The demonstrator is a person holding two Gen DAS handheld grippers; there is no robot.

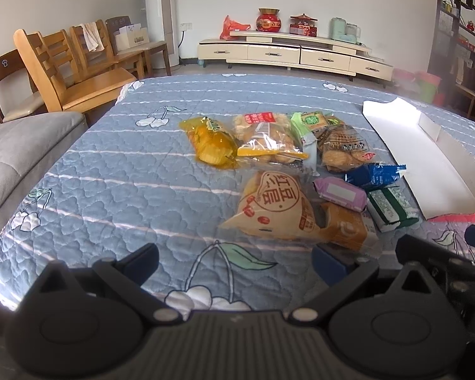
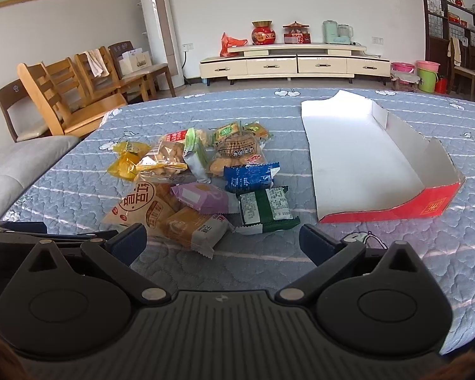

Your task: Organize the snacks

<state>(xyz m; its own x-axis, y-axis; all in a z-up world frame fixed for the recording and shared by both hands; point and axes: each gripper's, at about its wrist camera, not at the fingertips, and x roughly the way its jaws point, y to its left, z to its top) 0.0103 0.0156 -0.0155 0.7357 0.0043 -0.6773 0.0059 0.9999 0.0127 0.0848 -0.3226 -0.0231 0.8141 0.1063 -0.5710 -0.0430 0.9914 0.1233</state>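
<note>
A pile of several wrapped snacks lies on the blue quilted table: a yellow pack [image 1: 210,141] [image 2: 126,160], a clear bag of cookies [image 1: 269,141] [image 2: 166,158], a large red-bean bread bag [image 1: 278,209] [image 2: 136,207], a purple pack [image 1: 340,193] [image 2: 202,196], a blue pack [image 1: 375,174] [image 2: 251,174] and a green pack [image 1: 391,207] [image 2: 266,207]. An open white tray box with a red front [image 2: 380,212] [image 1: 427,158] lies right of the pile. My left gripper [image 1: 236,261] is open and empty, just before the bread bag. My right gripper [image 2: 223,242] is open and empty, just before the pile.
The quilted cloth [image 2: 300,253] covers the table. A grey sofa [image 1: 19,148] and wooden chairs [image 1: 79,72] stand to the left. A low TV cabinet [image 2: 294,61] and buckets [image 2: 427,74] stand along the far wall. The right gripper's body shows at the right edge of the left wrist view [image 1: 443,253].
</note>
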